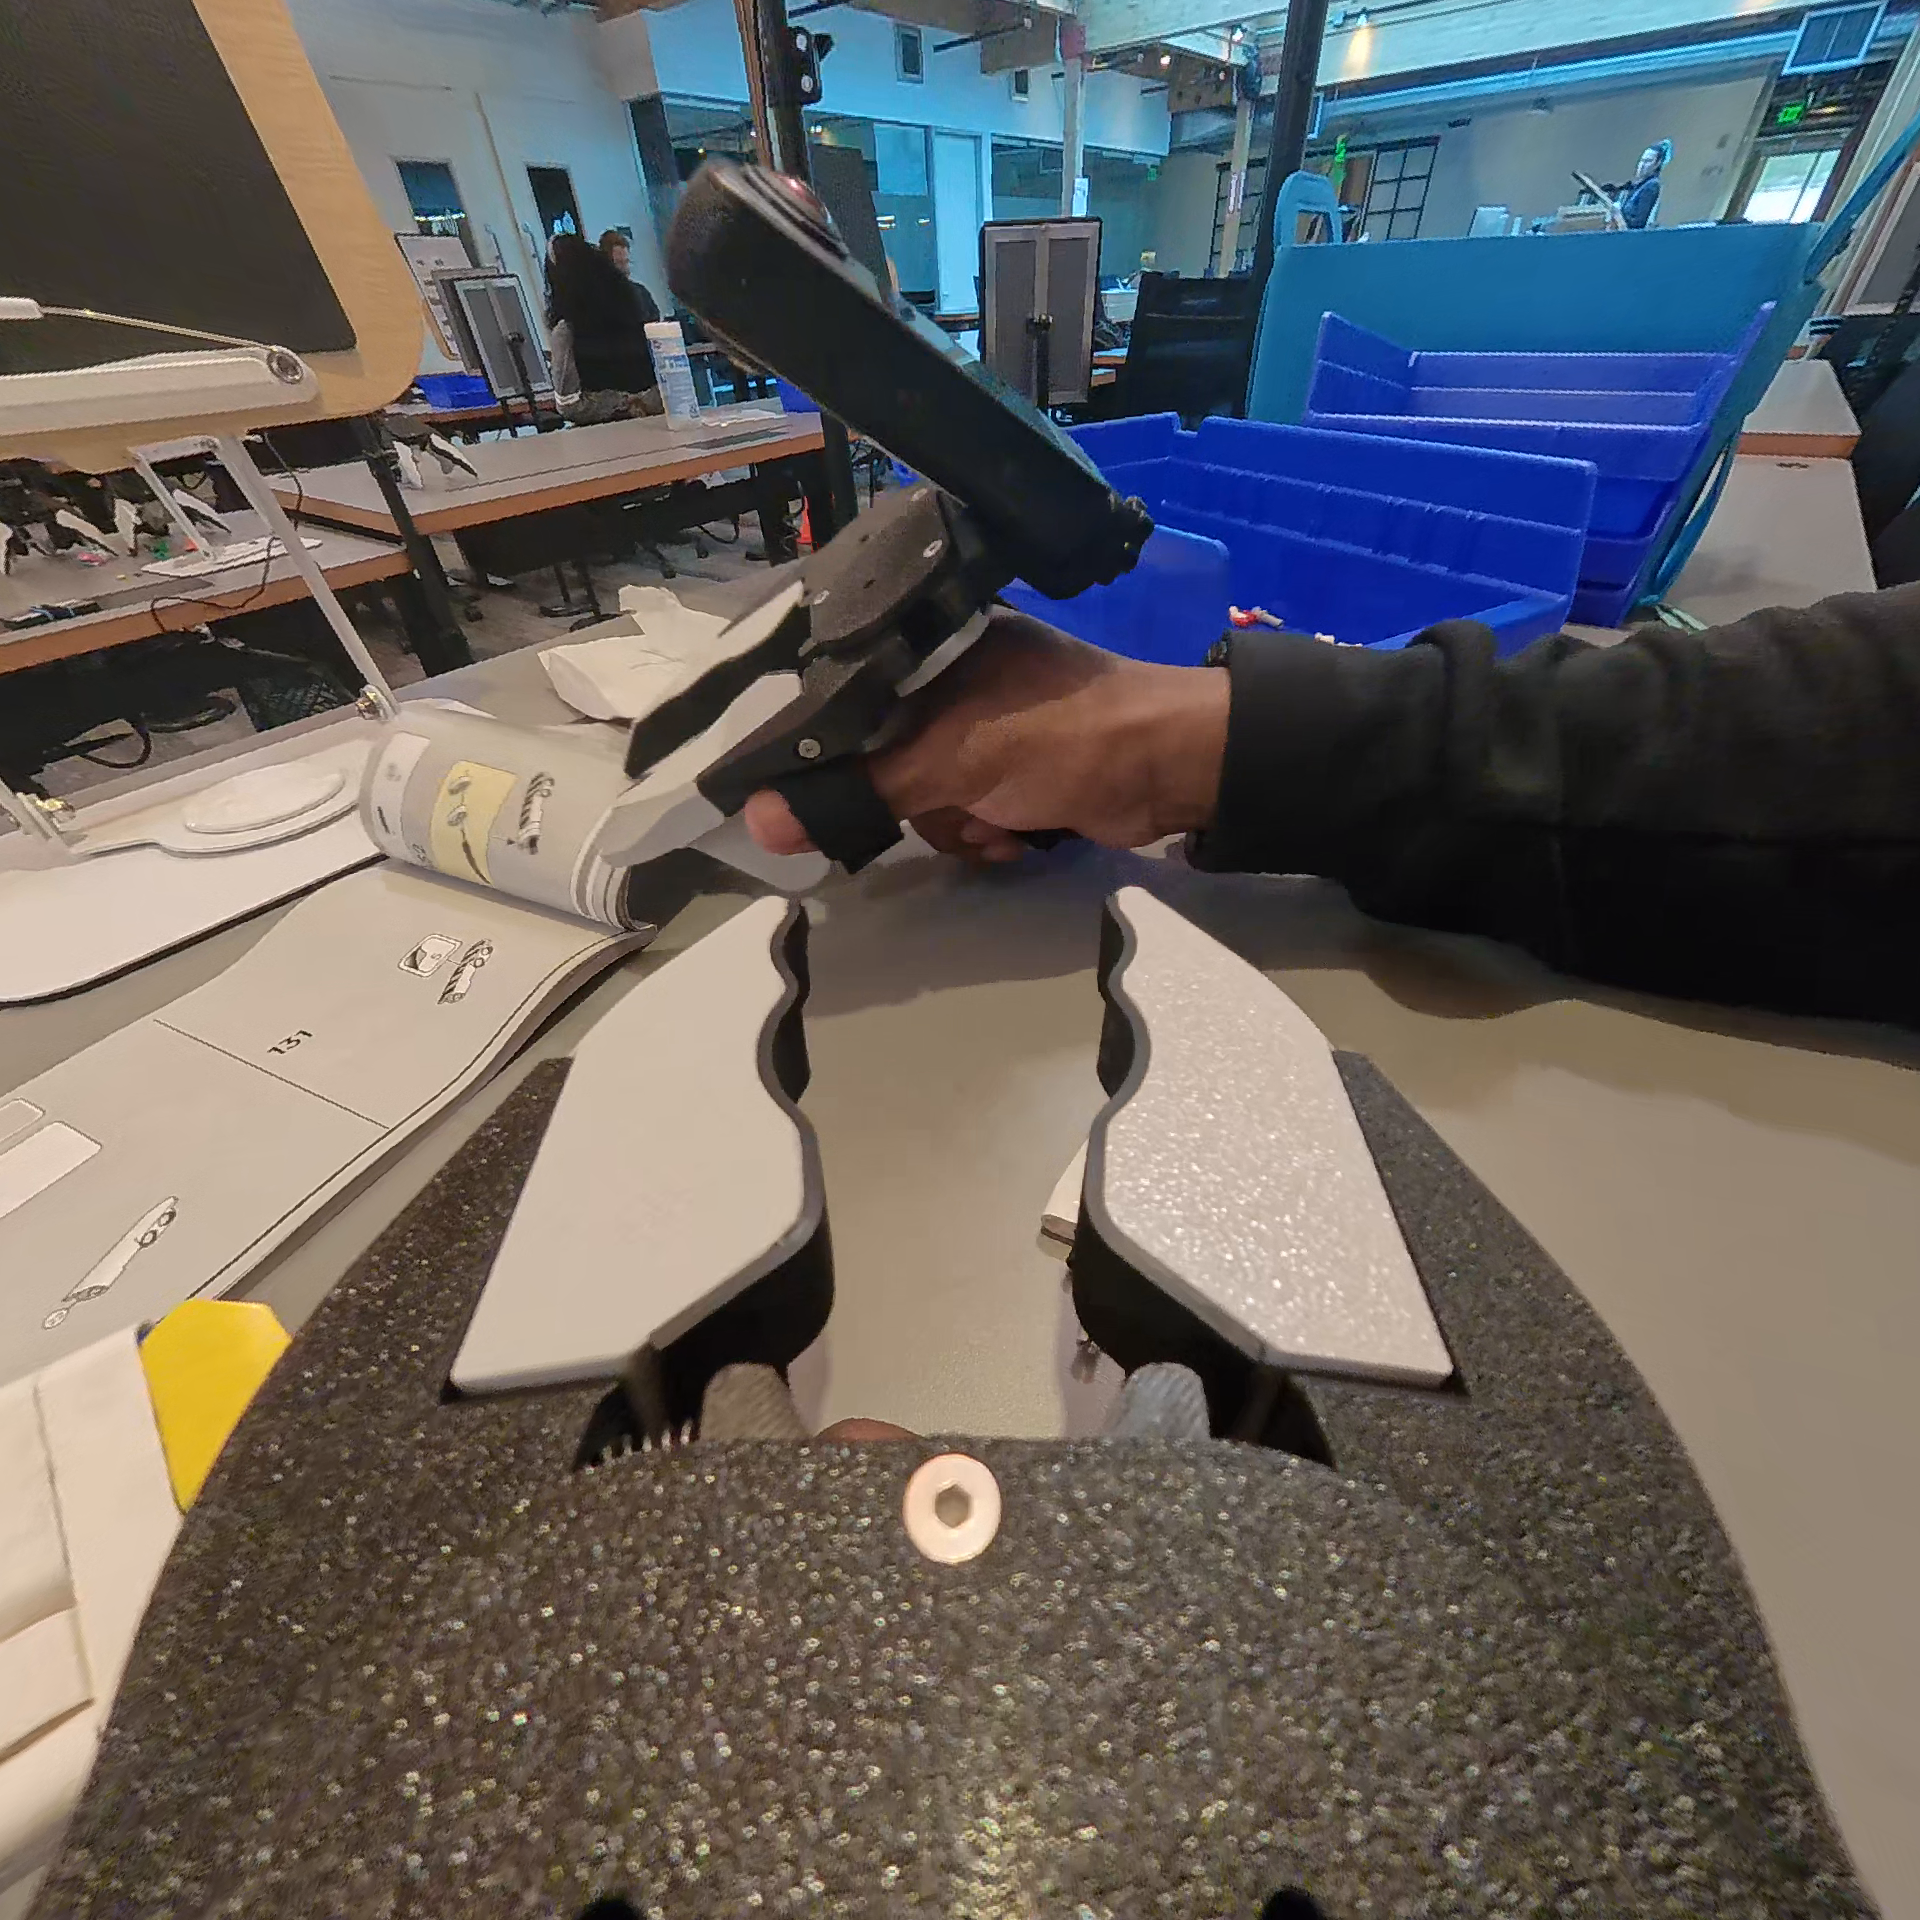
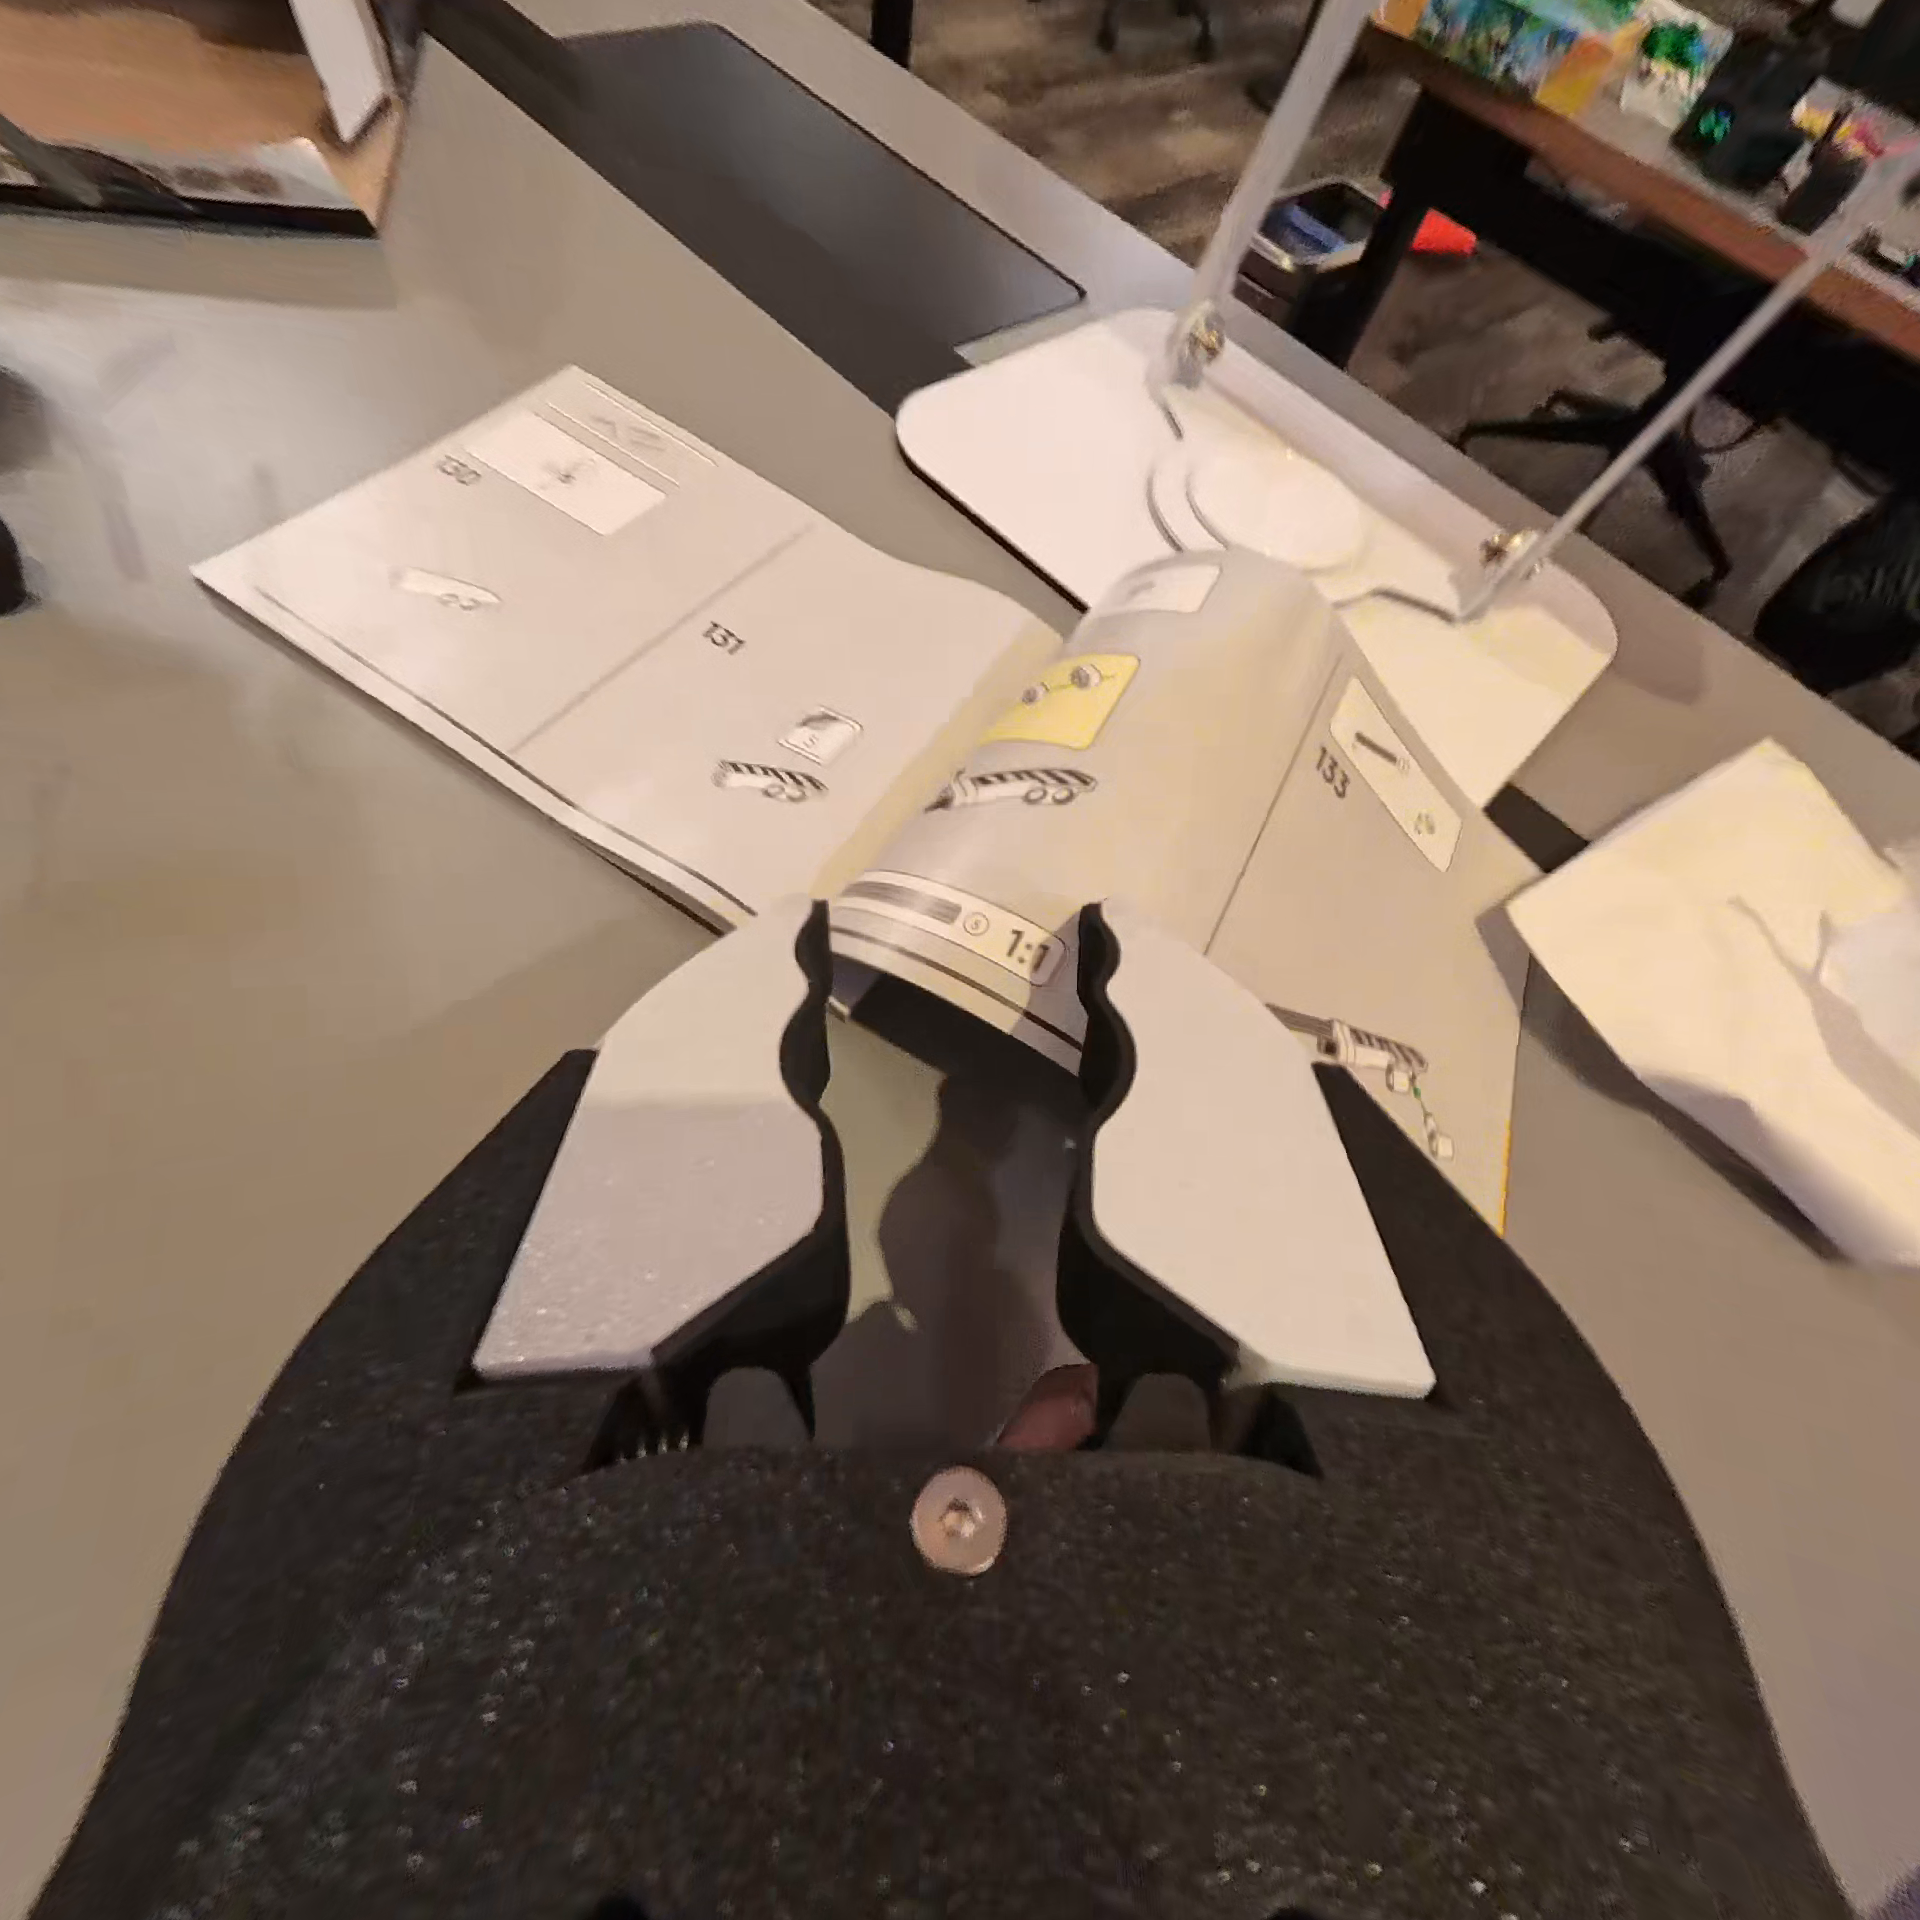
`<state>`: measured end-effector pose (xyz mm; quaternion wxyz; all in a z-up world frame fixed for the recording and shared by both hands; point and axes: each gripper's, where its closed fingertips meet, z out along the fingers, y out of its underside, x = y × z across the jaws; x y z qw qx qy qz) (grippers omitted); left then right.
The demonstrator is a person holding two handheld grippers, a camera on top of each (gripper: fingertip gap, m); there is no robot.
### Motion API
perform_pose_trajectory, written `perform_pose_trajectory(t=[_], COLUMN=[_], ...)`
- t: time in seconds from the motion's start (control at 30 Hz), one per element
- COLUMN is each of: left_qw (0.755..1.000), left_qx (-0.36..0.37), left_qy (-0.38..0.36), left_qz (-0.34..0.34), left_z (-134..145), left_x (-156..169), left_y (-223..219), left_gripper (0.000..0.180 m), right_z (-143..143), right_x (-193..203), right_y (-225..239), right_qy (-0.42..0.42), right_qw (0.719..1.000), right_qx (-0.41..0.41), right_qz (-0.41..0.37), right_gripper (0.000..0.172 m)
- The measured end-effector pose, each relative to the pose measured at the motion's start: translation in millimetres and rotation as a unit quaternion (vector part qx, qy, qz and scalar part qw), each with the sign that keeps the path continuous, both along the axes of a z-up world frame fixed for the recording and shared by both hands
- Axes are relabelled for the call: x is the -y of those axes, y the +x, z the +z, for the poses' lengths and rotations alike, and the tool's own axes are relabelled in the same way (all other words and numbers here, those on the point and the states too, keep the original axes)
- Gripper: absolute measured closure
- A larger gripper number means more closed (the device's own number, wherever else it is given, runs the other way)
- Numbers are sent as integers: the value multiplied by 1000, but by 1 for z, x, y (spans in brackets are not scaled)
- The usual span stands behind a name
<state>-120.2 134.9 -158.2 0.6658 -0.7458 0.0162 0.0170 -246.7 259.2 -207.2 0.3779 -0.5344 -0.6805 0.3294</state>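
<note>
An open instruction booklet (image 2: pixel 623 623) lies on the grey table (image 2: pixel 208 935). One of its pages (image 2: pixel 1143 779) arches up in a curl. My right gripper (image 2: pixel 954 925) is open, with its fingertips on either side of the near edge of that curled page. The pads do not press on it. In the left wrist view the right gripper (image 1: pixel 629 805) is held by a hand (image 1: pixel 1039 748), its fingers apart at the curled page (image 1: pixel 488 800). My left gripper (image 1: pixel 951 914) is open and empty over bare table, just right of the booklet (image 1: pixel 312 1039).
A white stand base (image 2: pixel 1091 457) with thin metal legs sits behind the booklet. Crumpled white paper (image 2: pixel 1714 987) lies to the right. A black mat (image 2: pixel 779 208) is at the back. Blue bins (image 1: pixel 1351 520) stand behind the hand. A yellow piece (image 1: pixel 208 1382) is at the left.
</note>
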Motion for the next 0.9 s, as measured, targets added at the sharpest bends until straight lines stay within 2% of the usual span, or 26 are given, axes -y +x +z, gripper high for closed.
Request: perform_pose_trajectory(t=[0.4,0.9], left_qw=[1000,998], left_qx=[-7,-22], left_qy=[-30,-64], left_qz=[5,13], left_z=[-8,-17], left_x=[-1,1], left_y=[-2,-4], left_gripper=[127,129], right_z=[-20,-8], right_x=[-12,-11], right_y=[13,13], right_qy=[-18,-26], right_qw=[998,999], right_qx=[58,10], right_qz=[-31,-21], right_gripper=[126,122])
